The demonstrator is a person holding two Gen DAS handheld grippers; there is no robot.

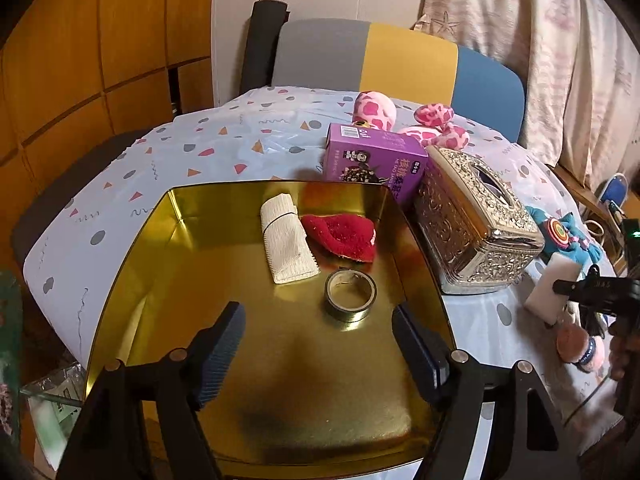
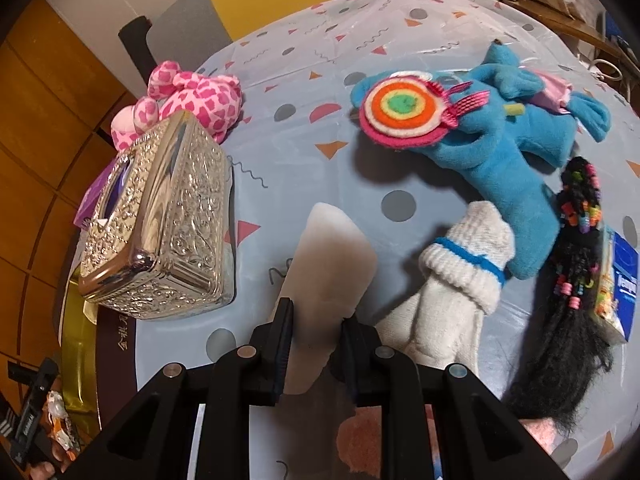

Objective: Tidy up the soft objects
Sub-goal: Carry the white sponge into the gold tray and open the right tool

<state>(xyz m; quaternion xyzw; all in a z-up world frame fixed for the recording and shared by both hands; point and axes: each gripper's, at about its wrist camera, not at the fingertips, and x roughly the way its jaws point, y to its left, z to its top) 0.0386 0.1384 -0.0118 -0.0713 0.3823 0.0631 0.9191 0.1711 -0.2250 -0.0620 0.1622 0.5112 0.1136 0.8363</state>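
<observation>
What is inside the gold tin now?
Inside the gold tin lie a rolled cream cloth, a red fuzzy piece and a tape roll. Whatever lies under the cloths is covered.

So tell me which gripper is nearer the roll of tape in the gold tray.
Left. The left gripper hovers open over the gold tray, the roll of tape just ahead of its fingers. The right gripper is off beside the tray, shut on a white sponge.

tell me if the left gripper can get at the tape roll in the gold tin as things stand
Probably yes. The left gripper stands open and empty just above the gold tin, with the tape roll right ahead of its fingers. The tin has no lid on, and nothing lies between them.
</observation>
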